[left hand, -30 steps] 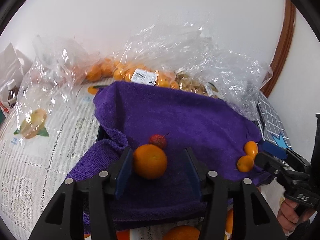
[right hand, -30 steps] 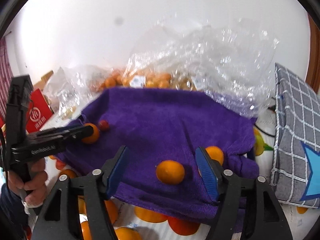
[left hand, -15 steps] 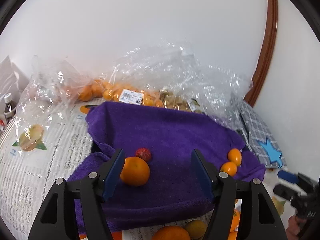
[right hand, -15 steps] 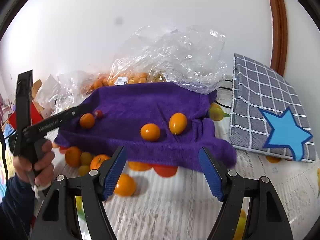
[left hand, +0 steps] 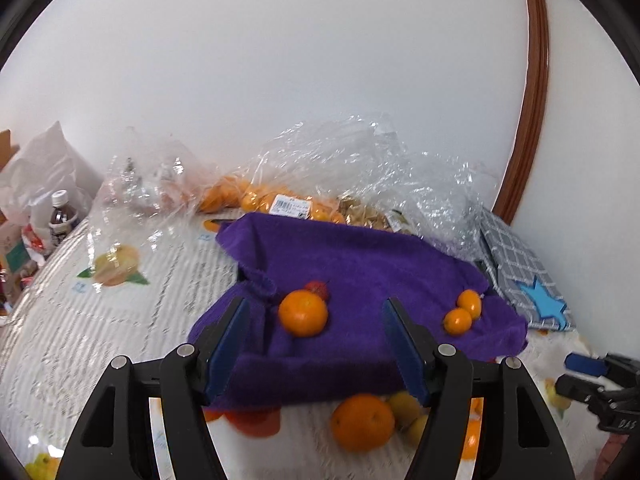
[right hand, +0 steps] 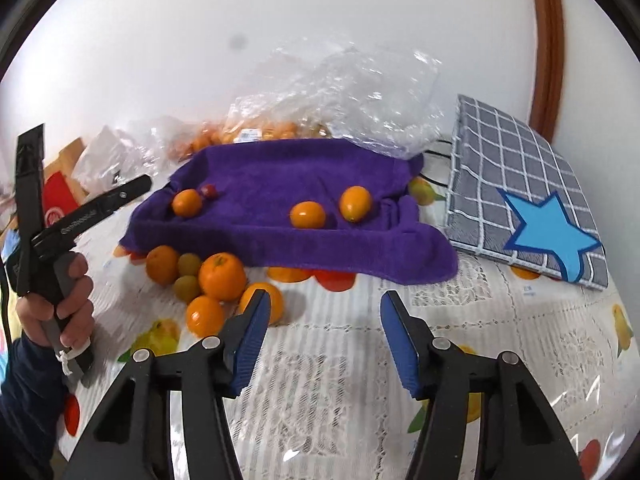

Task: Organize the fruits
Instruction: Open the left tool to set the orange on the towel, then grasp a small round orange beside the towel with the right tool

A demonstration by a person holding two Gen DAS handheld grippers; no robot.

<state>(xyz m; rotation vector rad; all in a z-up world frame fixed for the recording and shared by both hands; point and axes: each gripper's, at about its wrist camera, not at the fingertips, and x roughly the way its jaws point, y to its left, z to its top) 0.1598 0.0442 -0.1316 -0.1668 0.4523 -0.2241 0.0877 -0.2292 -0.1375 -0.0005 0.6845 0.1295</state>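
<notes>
purple fleece towel [right hand: 280,184] over a tray carries a round orange [left hand: 303,313], a small red fruit [left hand: 318,288] and two oval kumquats [right hand: 332,208]. left gripper [left hand: 316,340] is released, empty; right gripper [right hand: 320,340] is closing on nothing. between picks, i'd say; next, reach the loose oranges [right hand: 208,280] beside the towel.

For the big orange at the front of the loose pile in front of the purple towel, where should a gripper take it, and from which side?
Grip the big orange across its widest middle, coming down from above. It is round, so only the middle gives the pads hold. Smaller fruits crowd its left and front, so a low sideways approach would likely knock them. The right gripper, jaws closing on nothing, is nearest.
</notes>
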